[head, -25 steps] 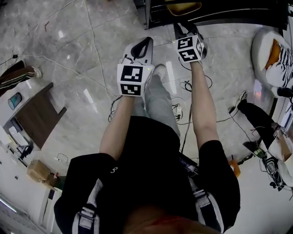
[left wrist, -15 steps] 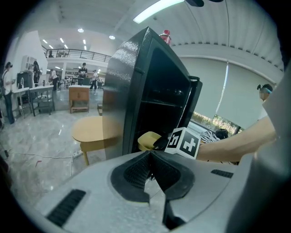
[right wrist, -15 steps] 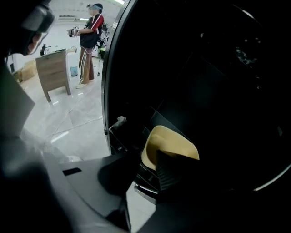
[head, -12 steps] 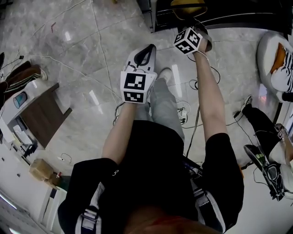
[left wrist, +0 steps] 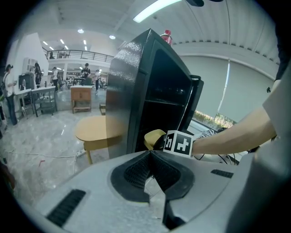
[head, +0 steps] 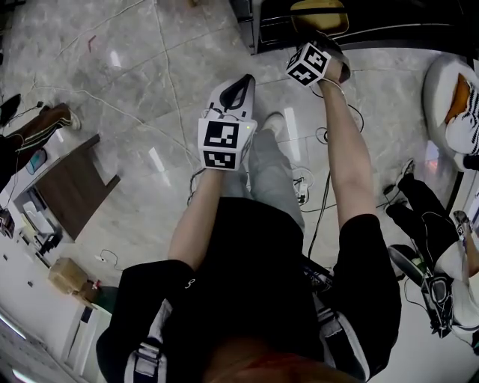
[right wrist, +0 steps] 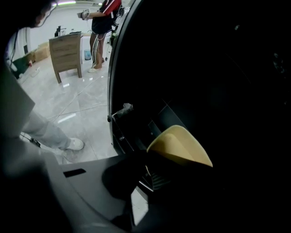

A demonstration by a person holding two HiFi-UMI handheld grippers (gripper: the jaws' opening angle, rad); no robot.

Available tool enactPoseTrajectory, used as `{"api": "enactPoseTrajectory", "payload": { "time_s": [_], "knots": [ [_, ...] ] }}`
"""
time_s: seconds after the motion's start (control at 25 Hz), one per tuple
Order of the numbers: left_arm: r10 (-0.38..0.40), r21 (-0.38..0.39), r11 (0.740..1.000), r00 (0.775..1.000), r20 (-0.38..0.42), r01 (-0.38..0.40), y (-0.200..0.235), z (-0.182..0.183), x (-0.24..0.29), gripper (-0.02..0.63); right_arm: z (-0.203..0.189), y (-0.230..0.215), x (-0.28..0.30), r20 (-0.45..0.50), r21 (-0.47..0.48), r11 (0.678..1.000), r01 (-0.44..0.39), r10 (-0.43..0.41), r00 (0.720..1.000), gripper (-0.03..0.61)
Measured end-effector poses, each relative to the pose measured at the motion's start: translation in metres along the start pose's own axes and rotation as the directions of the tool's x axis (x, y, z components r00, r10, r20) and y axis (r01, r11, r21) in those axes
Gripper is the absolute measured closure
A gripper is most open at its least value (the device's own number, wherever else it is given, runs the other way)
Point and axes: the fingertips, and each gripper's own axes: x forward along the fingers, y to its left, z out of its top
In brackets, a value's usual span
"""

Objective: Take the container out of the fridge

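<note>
A black fridge (head: 374, 22) stands open at the top of the head view. The yellow bowl-like container (head: 319, 15) shows at its opening. My right gripper (head: 323, 39) reaches into the fridge, and its jaws are shut on the container's near rim (right wrist: 179, 144). In the right gripper view the fridge's inside (right wrist: 218, 68) is dark. My left gripper (head: 241, 81) hangs over the floor to the left of the fridge, shut with nothing in it. The left gripper view shows its closed jaws (left wrist: 151, 152) pointing at the fridge (left wrist: 136, 91), the container (left wrist: 153, 138) and the right gripper's marker cube (left wrist: 178, 143).
A wooden desk (head: 63, 187) stands at the left. Cables (head: 303, 183) lie on the marble floor by my feet. A white cushion (head: 453, 97) and a person's legs (head: 419, 202) are at the right. A round wooden table (left wrist: 93, 129) stands beside the fridge.
My right arm has stretched further towards the fridge and its marker cube has tilted. The left gripper has hardly moved.
</note>
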Motion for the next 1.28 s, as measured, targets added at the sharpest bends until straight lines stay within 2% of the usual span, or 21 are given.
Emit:
{"api": "enactPoseTrajectory", "payload": {
  "time_s": [0.12, 0.28, 0.4, 0.52, 0.72, 0.84, 1.0, 1.08, 1.16, 1.2, 1.28],
  "knots": [
    [-0.009, 0.002, 1.000, 1.000, 0.014, 0.009, -0.005, 0.005, -0.002, 0.604, 0.004, 0.003, -0.009, 0.034, 0.068, 0.997, -0.027, 0.025, 0.999, 0.561],
    [-0.016, 0.005, 1.000, 0.999, 0.030, 0.016, -0.009, 0.011, -0.006, 0.604, 0.017, -0.001, -0.034, 0.115, 0.195, 0.980, -0.028, 0.006, 0.993, 0.563],
    [-0.015, 0.005, 1.000, 0.999, 0.044, 0.014, -0.013, 0.017, -0.012, 0.604, 0.028, -0.007, -0.062, 0.182, 0.322, 0.946, -0.032, -0.029, 0.983, 0.563],
    [-0.007, -0.004, 1.000, 0.999, 0.053, 0.007, -0.018, 0.020, -0.021, 0.604, 0.035, -0.005, -0.094, 0.236, 0.452, 0.891, -0.048, -0.067, 0.970, 0.563],
    [-0.018, -0.013, 1.000, 0.995, 0.099, 0.019, -0.028, 0.036, -0.026, 0.604, 0.030, -0.008, -0.149, 0.283, 0.660, 0.748, -0.065, -0.168, 0.944, 0.563],
    [-0.021, -0.019, 1.000, 0.993, 0.116, 0.023, -0.037, 0.043, -0.033, 0.604, 0.024, 0.000, -0.186, 0.294, 0.755, 0.649, -0.089, -0.215, 0.931, 0.563],
    [-0.052, -0.011, 0.998, 0.983, 0.174, 0.054, -0.052, 0.067, -0.028, 0.604, 0.015, -0.005, -0.231, 0.309, 0.847, 0.521, -0.110, -0.313, 0.898, 0.563],
    [-0.059, -0.002, 0.998, 0.979, 0.194, 0.061, -0.061, 0.078, -0.031, 0.604, 0.011, -0.006, -0.255, 0.319, 0.891, 0.430, -0.146, -0.362, 0.876, 0.563],
    [-0.064, 0.015, 0.998, 0.973, 0.222, 0.063, -0.070, 0.094, -0.033, 0.604, 0.004, -0.017, -0.280, 0.328, 0.923, 0.336, -0.188, -0.428, 0.842, 0.563],
    [-0.065, 0.023, 0.998, 0.969, 0.240, 0.061, -0.075, 0.102, -0.033, 0.604, 0.001, -0.025, -0.293, 0.330, 0.932, 0.299, -0.205, -0.464, 0.822, 0.563],
    [-0.064, 0.040, 0.998, 0.959, 0.276, 0.055, -0.086, 0.119, -0.036, 0.604, -0.008, -0.039, -0.318, 0.331, 0.941, 0.250, -0.230, -0.521, 0.787, 0.563]
  ]
}}
